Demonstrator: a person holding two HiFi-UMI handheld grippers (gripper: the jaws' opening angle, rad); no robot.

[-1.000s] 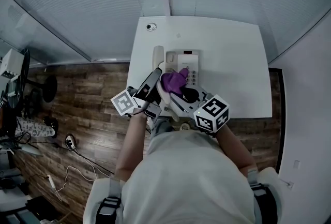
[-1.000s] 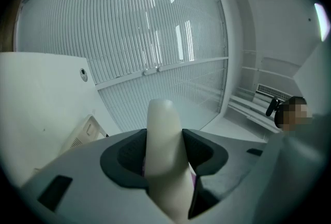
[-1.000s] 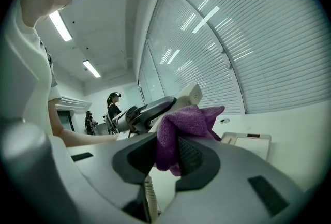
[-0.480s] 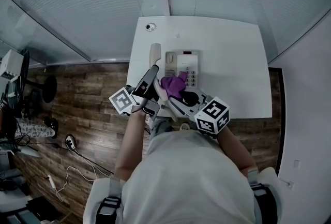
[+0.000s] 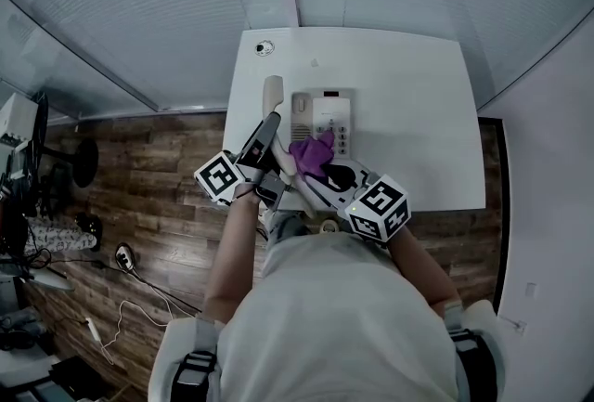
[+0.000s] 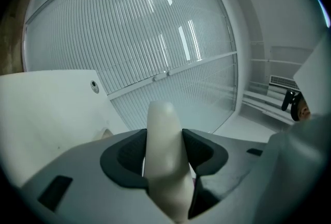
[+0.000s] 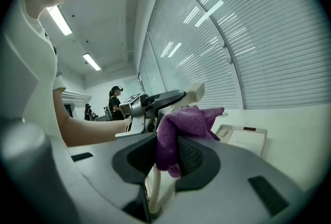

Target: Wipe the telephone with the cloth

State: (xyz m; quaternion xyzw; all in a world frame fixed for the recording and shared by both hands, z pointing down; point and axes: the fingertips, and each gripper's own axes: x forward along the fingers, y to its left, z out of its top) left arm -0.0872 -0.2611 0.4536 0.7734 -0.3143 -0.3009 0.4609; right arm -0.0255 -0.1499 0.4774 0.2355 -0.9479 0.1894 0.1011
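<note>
A cream telephone base (image 5: pixel 323 115) sits on the white table (image 5: pixel 418 112). Its handset (image 5: pixel 271 97) is off the base, just to its left, with my left gripper (image 5: pixel 268 133) shut on it. In the left gripper view the handset (image 6: pixel 164 150) fills the gap between the jaws. My right gripper (image 5: pixel 327 166) is shut on a purple cloth (image 5: pixel 313 152), which hangs over the near edge of the base by the keypad. In the right gripper view the cloth (image 7: pixel 182 125) bunches above the jaws, the base (image 7: pixel 242 137) lies beyond, and the coiled cord (image 7: pixel 153 192) hangs below.
A small round grommet (image 5: pixel 264 47) sits at the table's far left corner. Window blinds (image 5: pixel 186 10) run behind the table, and wood floor (image 5: pixel 158 168) lies to its left. Another person (image 7: pixel 115 101) stands far back in the room.
The handset in my left gripper has drifted a little left, farther from the base. The cloth has eased slightly toward the base's near edge.
</note>
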